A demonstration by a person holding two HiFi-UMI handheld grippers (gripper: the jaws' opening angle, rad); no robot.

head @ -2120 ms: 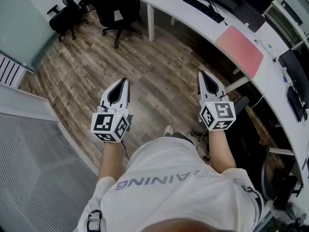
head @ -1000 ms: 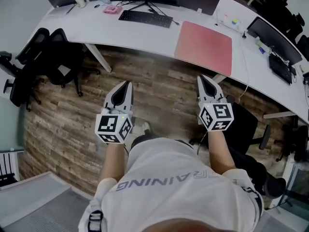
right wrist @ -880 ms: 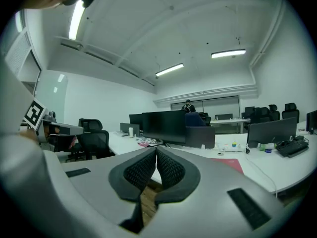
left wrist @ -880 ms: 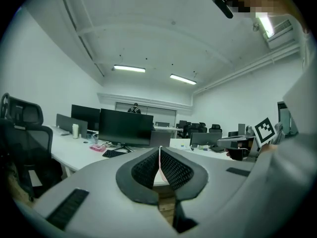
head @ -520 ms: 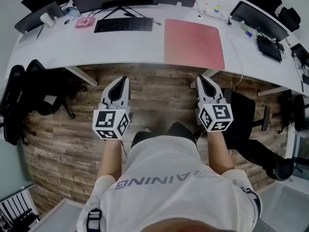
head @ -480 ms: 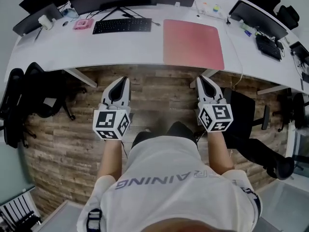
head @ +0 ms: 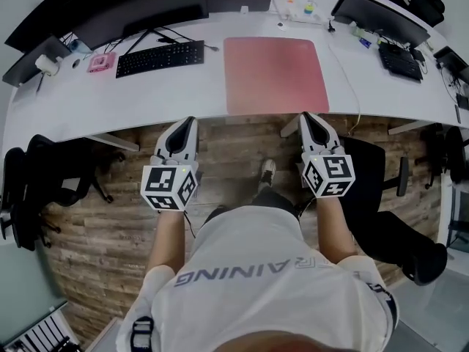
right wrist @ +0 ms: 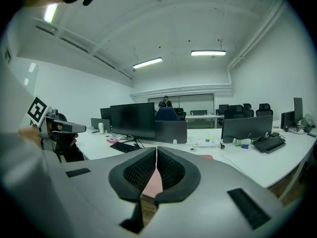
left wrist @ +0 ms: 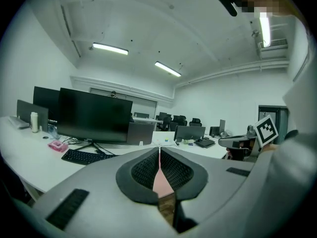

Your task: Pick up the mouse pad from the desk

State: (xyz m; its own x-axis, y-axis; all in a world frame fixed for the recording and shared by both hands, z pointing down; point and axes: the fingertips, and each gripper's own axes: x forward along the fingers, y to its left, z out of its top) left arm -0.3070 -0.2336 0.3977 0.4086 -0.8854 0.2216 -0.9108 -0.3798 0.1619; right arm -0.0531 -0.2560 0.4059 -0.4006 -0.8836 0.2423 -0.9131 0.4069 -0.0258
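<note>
The pink mouse pad (head: 275,74) lies flat on the white curved desk (head: 183,86), straight ahead of me. My left gripper (head: 188,121) is held over the wood floor just short of the desk's front edge, left of the pad, shut and empty. My right gripper (head: 308,116) hangs at the desk edge near the pad's front right corner, also shut and empty. In the left gripper view a pink strip of the mouse pad (left wrist: 161,182) shows behind the closed left gripper (left wrist: 159,150). The right gripper view shows the same behind the closed right gripper (right wrist: 156,150).
A black keyboard (head: 160,57), a pink box (head: 98,63) and a white cup (head: 45,64) lie left of the pad, with dark monitors (head: 139,17) behind. Another keyboard (head: 399,59) is at the right. Black office chairs stand at the left (head: 29,189) and right (head: 381,174).
The person has turned and stepped toward the desk. The pad has come from far right to straight ahead, and both shut grippers now reach the desk's front edge.
</note>
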